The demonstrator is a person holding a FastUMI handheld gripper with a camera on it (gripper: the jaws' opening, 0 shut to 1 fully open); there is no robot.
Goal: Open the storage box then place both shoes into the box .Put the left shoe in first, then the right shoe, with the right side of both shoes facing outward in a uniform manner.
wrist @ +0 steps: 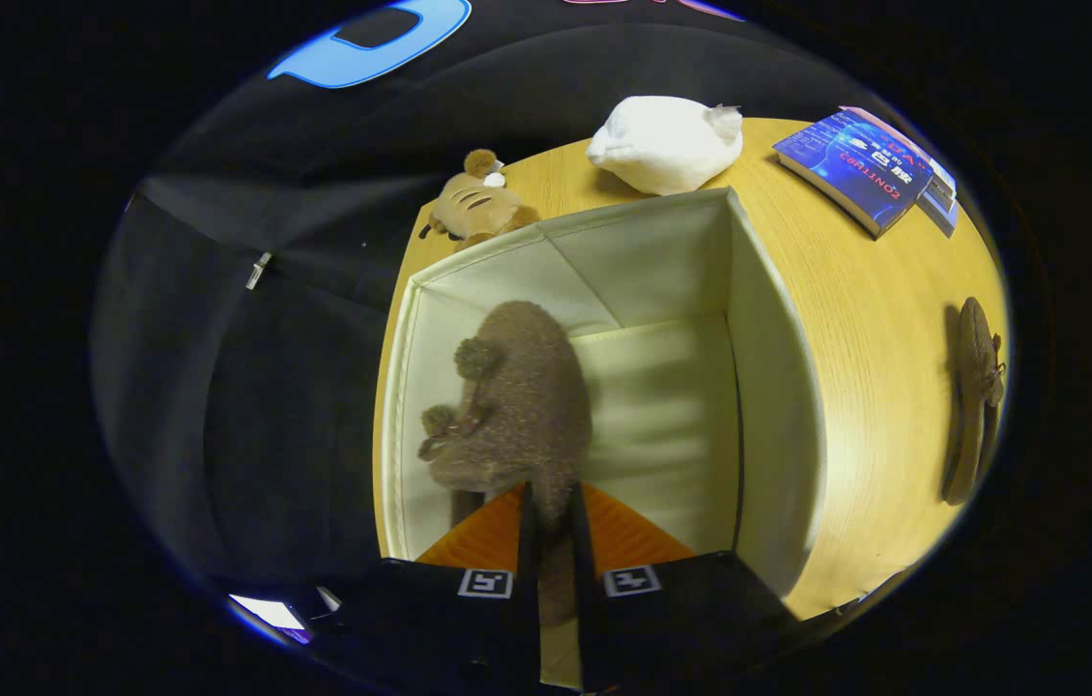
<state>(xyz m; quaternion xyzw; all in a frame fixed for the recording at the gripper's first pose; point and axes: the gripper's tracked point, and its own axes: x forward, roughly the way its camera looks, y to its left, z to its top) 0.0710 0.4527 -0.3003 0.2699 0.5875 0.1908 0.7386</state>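
The claw (549,517) pinches the heel of a brown fuzzy shoe (517,406) and holds it down inside the open storage box (778,387), near its left wall, probably to leave room beside it. The second shoe (973,406) waits on the worktop (875,319). The book (860,164) carries writing, too small to read.

The handheld two-finger gripper (549,517) points steeply downward; its two fingers (527,522) stand nearly closed, with only a narrow gap between them; both press on the heel end of a fuzzy brown slipper-like shoe (512,406), one finger on each side, gripping it firmly.
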